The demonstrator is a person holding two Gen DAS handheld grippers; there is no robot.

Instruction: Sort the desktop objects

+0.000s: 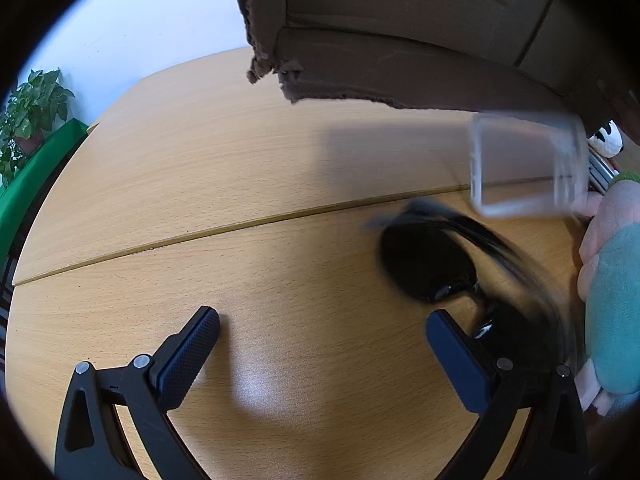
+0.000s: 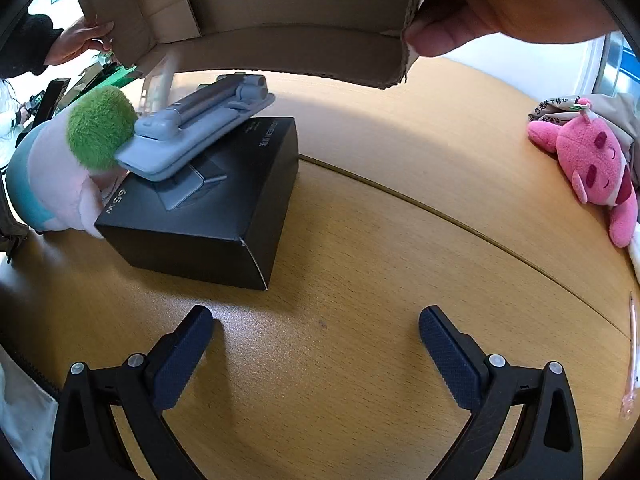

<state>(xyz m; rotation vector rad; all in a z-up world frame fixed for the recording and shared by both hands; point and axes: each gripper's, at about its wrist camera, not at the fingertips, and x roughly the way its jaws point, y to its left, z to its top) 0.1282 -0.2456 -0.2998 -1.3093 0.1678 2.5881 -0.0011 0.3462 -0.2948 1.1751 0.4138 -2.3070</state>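
Observation:
A cardboard box (image 1: 400, 32) is held tilted above the wooden table (image 1: 200, 184) by hands; it also shows in the right wrist view (image 2: 280, 12). A clear plastic case (image 1: 528, 164) and black sunglasses (image 1: 432, 264) are blurred in motion below it. A plush with a green top (image 2: 100, 128), a grey phone stand (image 2: 200, 128) and a black box (image 2: 208, 208) lie together on the table. My left gripper (image 1: 324, 340) is open and empty, the sunglasses just beyond its right finger. My right gripper (image 2: 316, 336) is open and empty in front of the black box.
A pink plush (image 2: 592, 160) lies at the table's right edge beside a printed bag (image 2: 560, 108). A thin wrapped straw (image 2: 632, 360) lies at the right. A potted plant (image 1: 32, 108) and a green surface (image 1: 36, 172) stand beyond the table's left edge.

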